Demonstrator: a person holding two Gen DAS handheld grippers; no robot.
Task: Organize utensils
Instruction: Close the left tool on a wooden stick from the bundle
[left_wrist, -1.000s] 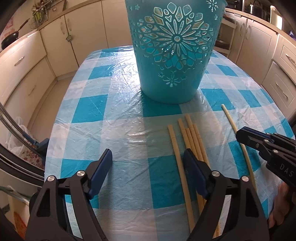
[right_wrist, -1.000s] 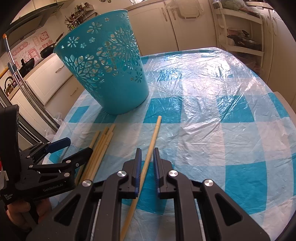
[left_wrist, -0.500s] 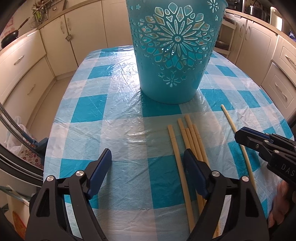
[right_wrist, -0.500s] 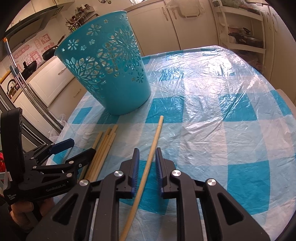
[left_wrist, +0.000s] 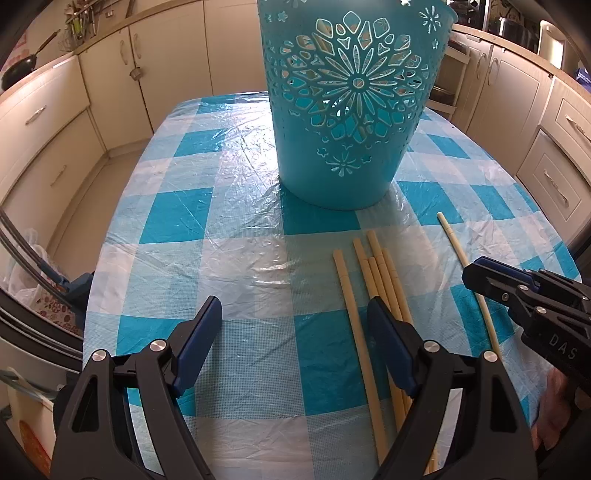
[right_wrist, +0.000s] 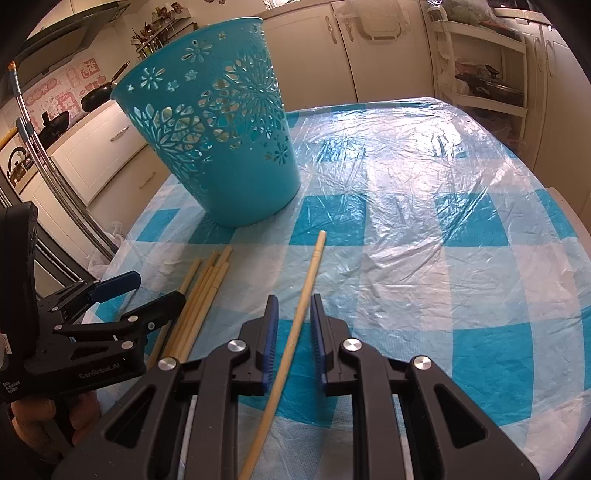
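Table (left_wrist: 177, 206) wears a blue-and-white checked cloth under a crinkled clear plastic sheet (right_wrist: 424, 192), and we see cream kitchen cabinets (left_wrist: 48, 136) on all sides, a dark pan (right_wrist: 96, 99) on the counter and an open shelf unit (right_wrist: 480, 74) in the far corner. Centre of the table: a teal plastic basket (left_wrist: 351, 110) with flower cut-outs, standing upright; we cannot tell what is inside (only light shows through the holes). On the cloth in front of it lie the utensils, a loose bundle of wooden chopsticks (left_wrist: 384, 280) side by side and touching, plus a single chopstick (right_wrist: 303, 306) lying apart to their right, tip toward the basket. Our left gripper (left_wrist: 295, 325) hangs spread wide above the cloth, holding nothing, its right finger over the near end of the bundle. Our right gripper (right_wrist: 291, 328) straddles the single chopstick with a narrow gap on each side; pads (right_wrist: 271, 332) are not touching the stick, so not clamped.
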